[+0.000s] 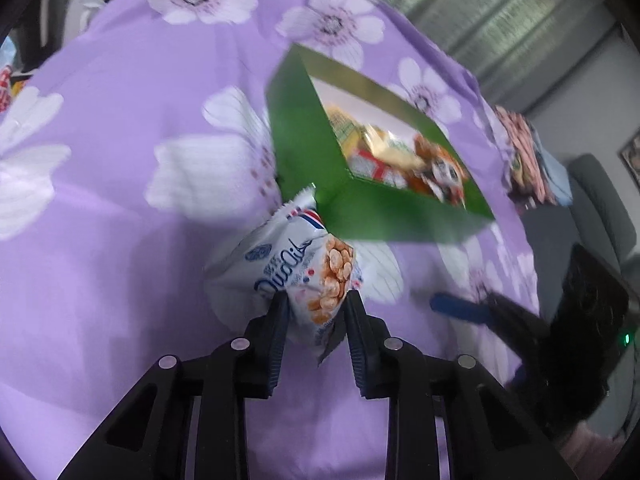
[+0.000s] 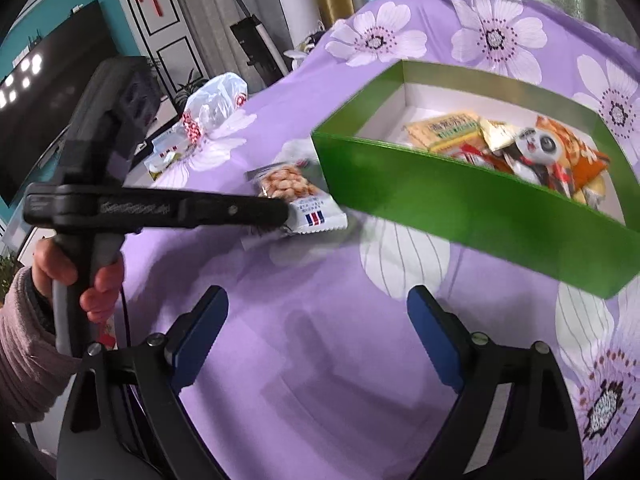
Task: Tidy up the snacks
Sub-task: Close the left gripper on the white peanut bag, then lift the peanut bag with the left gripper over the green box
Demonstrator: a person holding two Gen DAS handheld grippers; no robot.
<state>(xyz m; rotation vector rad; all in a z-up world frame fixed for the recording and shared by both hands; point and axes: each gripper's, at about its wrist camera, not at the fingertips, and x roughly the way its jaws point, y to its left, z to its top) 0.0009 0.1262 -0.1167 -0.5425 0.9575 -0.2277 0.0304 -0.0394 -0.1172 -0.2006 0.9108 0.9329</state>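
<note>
Left wrist view: left gripper [image 1: 316,308] pinches a white peanut snack packet [image 1: 292,268] on the purple floral cloth [image 1: 120,220], just beside the green box [image 1: 400,212] of snacks. Right gripper [image 2: 316,336] stands spread, empty.

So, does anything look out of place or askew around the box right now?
One white snack packet sits outside the green box, by its corner on the purple cloth, while the other snacks lie inside. The left tool is clamped on it. Nothing looks spilled or torn.
</note>
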